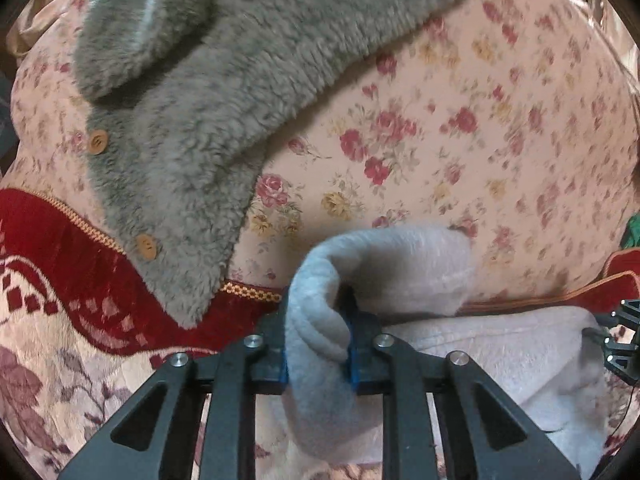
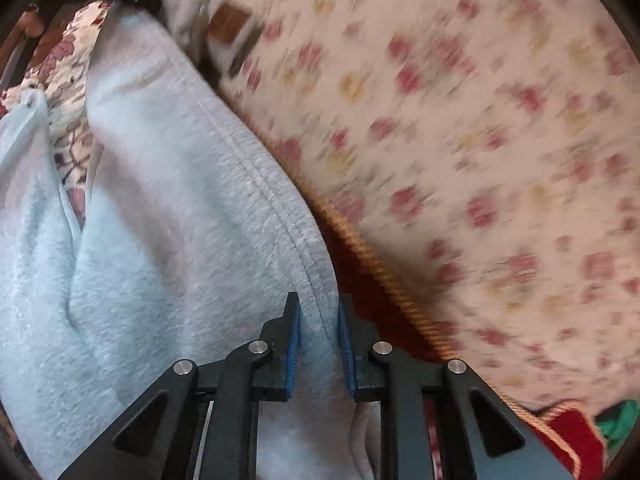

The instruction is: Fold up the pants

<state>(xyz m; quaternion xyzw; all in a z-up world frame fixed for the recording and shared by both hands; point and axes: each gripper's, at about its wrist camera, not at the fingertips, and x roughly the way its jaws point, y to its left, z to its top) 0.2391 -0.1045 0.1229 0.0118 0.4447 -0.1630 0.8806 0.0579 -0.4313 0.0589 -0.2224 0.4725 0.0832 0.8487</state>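
Observation:
The pants (image 1: 500, 344) are light grey fleece, lying bunched on a bed. In the left wrist view a thick fold of them rises between the blue pads, and my left gripper (image 1: 319, 300) is shut on that fold. In the right wrist view the pants (image 2: 180, 200) spread to the left, with a stitched side seam running down into the jaws. My right gripper (image 2: 319, 300) is shut on that seamed edge. The rest of the garment below both grippers is hidden.
A fluffy grey jacket (image 1: 208, 100) with wooden buttons lies at the upper left on a pink floral sheet (image 1: 440, 140). A red patterned blanket (image 1: 60, 280) with a gold border lies under the pants. Something green (image 2: 616, 420) shows at the right edge.

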